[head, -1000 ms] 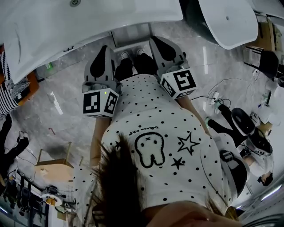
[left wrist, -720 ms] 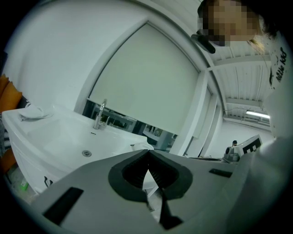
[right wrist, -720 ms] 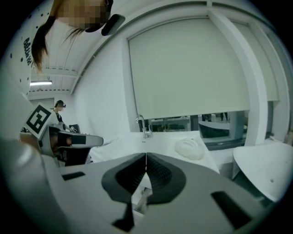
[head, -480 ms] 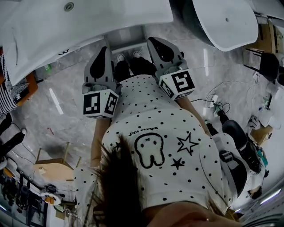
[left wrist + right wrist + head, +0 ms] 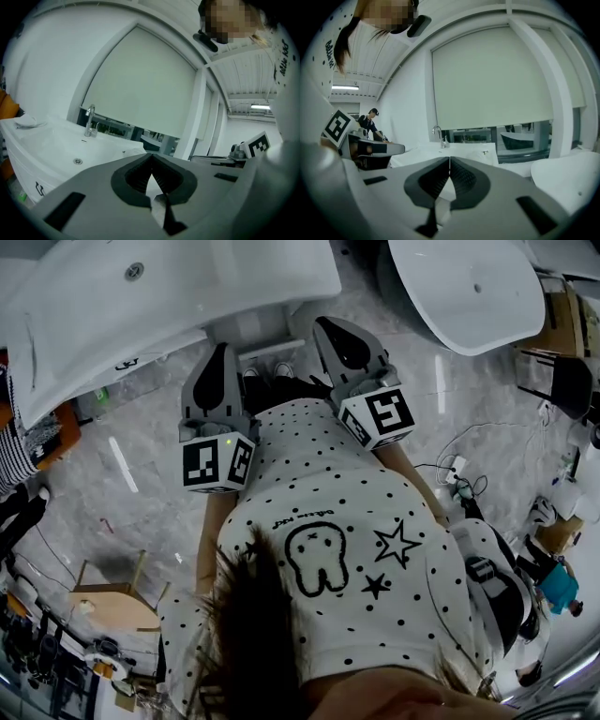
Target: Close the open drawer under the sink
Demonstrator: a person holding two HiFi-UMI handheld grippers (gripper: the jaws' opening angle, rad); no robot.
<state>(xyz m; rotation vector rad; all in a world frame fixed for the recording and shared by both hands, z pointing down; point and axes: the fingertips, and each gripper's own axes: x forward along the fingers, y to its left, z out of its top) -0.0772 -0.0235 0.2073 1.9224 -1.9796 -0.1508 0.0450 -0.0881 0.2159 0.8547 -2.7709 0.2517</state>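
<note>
- Since a second ago the sink (image 5: 187, 287) has slid up and to the left in your head view. Less of the pale drawer (image 5: 267, 332) now shows below its near edge. Your left gripper (image 5: 223, 351) and right gripper (image 5: 328, 329) sit in much the same spot in the frame.
- That drawer is a light slab poking out from under the sink's near edge. It lies just beyond your shoes (image 5: 267, 371) and, seen from above, between the two gripper tips. You cannot tell from here how far out it stands.
- Your left gripper has its jaws pressed together at the tips, with nothing between them. Its view looks over the sink and its faucet (image 5: 90, 119) toward a drawn blind (image 5: 140, 89).
- Your right gripper is pressed together too and pinches nothing. Its view faces the same blind.
- Each gripper carries its marker cube (image 5: 217, 463) at the rear, close against your dotted shirt (image 5: 328, 549).
- Grey marbled floor (image 5: 141, 484) spreads around you.
- A second white basin (image 5: 469, 287) stands well apart, off the sink's right end.
</note>
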